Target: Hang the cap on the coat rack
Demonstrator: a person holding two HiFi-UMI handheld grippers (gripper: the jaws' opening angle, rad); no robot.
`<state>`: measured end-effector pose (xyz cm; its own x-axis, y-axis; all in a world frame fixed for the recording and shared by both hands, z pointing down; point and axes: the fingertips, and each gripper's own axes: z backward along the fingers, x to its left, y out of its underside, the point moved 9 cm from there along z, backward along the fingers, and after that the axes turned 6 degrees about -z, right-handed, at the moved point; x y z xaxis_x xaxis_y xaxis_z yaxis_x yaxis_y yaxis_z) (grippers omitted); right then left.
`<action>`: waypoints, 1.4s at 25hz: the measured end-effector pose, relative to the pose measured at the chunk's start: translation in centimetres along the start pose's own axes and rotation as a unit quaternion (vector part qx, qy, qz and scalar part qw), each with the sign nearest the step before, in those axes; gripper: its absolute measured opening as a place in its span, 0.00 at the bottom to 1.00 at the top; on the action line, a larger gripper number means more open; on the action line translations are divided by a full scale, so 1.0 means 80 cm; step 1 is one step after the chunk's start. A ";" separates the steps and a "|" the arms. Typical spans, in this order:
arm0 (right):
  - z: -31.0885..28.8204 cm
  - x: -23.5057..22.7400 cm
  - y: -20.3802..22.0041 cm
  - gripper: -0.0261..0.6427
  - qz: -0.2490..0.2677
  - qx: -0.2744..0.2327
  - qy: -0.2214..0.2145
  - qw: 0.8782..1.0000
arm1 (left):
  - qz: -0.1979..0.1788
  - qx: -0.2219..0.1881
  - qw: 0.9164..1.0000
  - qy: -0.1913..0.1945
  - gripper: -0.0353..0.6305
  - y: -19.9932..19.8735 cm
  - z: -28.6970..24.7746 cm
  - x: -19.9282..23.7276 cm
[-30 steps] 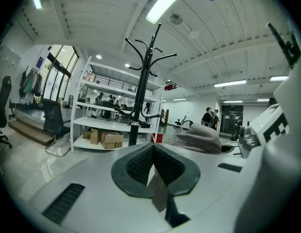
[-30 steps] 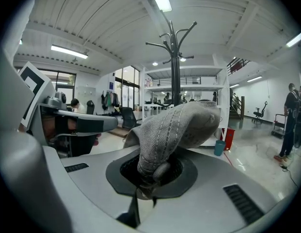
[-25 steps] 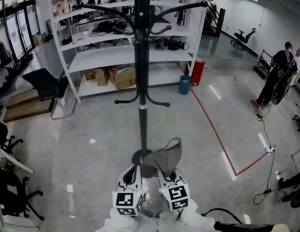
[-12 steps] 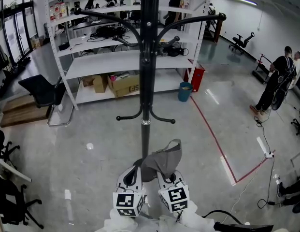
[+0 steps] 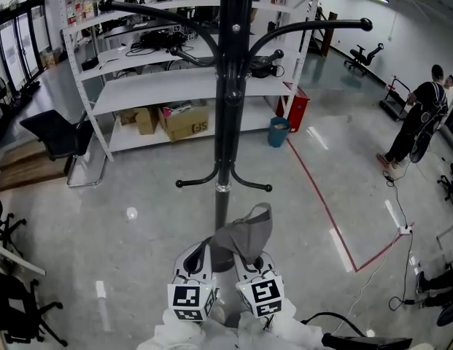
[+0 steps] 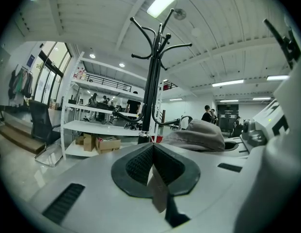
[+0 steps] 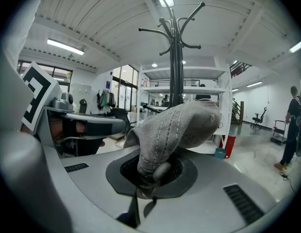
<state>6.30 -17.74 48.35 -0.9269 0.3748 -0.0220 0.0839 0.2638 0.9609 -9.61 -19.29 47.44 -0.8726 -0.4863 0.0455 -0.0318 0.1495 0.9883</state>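
The rack (image 5: 225, 108) rose through the centre of the frame, its hooks spread across the top. Well below those hooks, at lower centre, the grey cap (image 5: 246, 233) stood bunched above the right claw (image 7: 150, 174), whose jaws were clamped on its fabric. Just left of it, the left claw (image 6: 153, 168) was closed on nothing.

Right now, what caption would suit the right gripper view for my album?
The right gripper pinches a grey cap by its fabric, facing the black coat rack and white shelving.
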 end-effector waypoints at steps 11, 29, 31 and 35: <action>-0.010 -0.009 -0.004 0.08 0.011 0.012 -0.021 1.000 | 0.025 0.017 0.999 -0.028 0.04 0.005 -0.010 0.007; -0.041 -0.096 -0.035 0.08 -0.001 0.008 -0.050 0.999 | 0.028 0.029 0.999 -0.025 0.04 0.001 -0.049 -0.013; -0.048 -0.098 -0.033 0.08 -0.011 0.010 -0.058 0.998 | 0.027 0.029 0.999 -0.029 0.04 0.001 -0.052 -0.011; -0.062 -0.103 -0.025 0.08 -0.034 0.016 -0.073 0.997 | 0.027 0.031 0.998 -0.040 0.04 0.000 -0.058 -0.006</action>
<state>11.98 -25.73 47.97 -0.8683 0.4791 -0.1286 0.0362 0.3197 0.9468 -6.96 -23.02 48.10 -0.9100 -0.4061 0.0833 -0.0125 0.2277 0.9736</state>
